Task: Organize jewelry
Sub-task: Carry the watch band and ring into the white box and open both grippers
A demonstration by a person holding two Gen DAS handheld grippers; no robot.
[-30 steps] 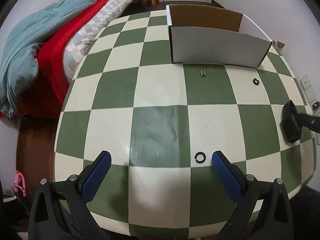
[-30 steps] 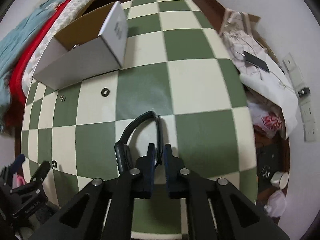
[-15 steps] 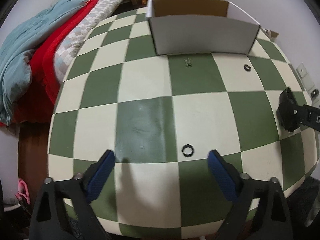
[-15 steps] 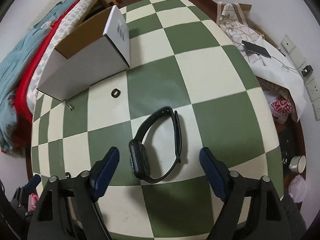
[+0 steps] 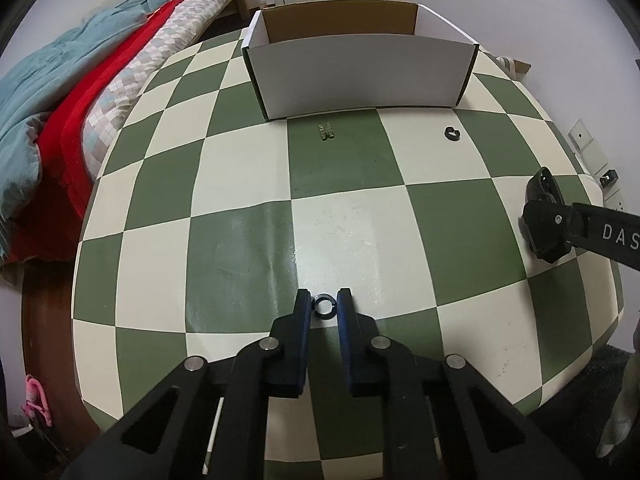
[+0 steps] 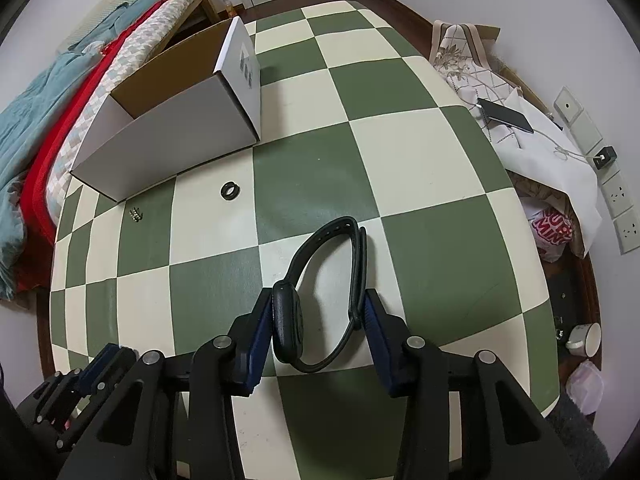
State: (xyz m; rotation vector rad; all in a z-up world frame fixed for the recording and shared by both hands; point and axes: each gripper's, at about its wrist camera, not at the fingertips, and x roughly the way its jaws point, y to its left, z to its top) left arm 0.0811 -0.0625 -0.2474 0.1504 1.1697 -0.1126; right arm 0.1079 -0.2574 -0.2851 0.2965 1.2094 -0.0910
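My left gripper [image 5: 324,307] is shut on a small black ring [image 5: 323,304] on the checkered table. My right gripper [image 6: 318,314] has closed on a black smartwatch [image 6: 289,322], its pads against the watch body and the strap [image 6: 357,264]. The white cardboard box [image 5: 360,70] stands open at the far side of the table and also shows in the right wrist view [image 6: 176,140]. A second black ring [image 5: 452,133] and a small metal earring [image 5: 325,131] lie in front of the box; the right wrist view shows that ring [image 6: 230,191] and earring [image 6: 136,215] too.
A bed with red and teal blankets [image 5: 60,92] borders the table's left side. White cloth with a phone [image 6: 506,116] lies beyond the table's right edge. A cup [image 6: 585,339] and bags sit on the floor at right. The right gripper [image 5: 546,220] shows in the left view.
My left gripper moved forward and closed on the near black ring. My right gripper, open half a second ago, has narrowed onto the watch.
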